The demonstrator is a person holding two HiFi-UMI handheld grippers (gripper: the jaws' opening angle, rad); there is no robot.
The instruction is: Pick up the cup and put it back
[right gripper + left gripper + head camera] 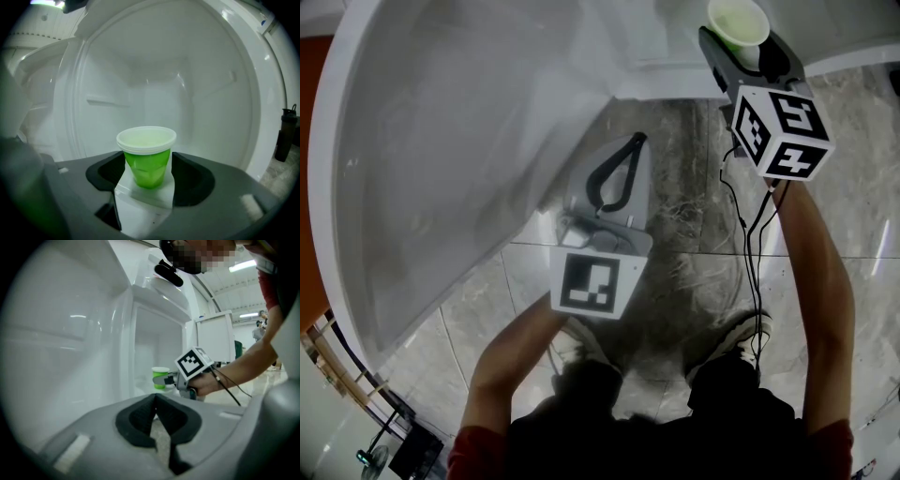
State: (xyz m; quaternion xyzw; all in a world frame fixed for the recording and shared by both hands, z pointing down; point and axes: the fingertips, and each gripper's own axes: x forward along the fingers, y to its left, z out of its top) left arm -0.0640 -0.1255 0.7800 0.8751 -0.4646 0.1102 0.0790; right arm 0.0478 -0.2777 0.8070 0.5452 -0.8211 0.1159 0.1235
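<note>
— So, what are your right jaws on?
— My right gripper [149, 162] is clamped on the green cup [146, 143], a pad on each side. The cup is upright at the far right, before the open white compartment [154, 79].
— And the left?
— My left gripper [155, 398] has its jaws together on nothing, nearer me over the grey tiled floor [680, 202], well apart from the cup.

Grey marbled tile floor [675, 197], centre to lower right of the head view (glossy); person's shoes [742, 333] stand on it.
</note>
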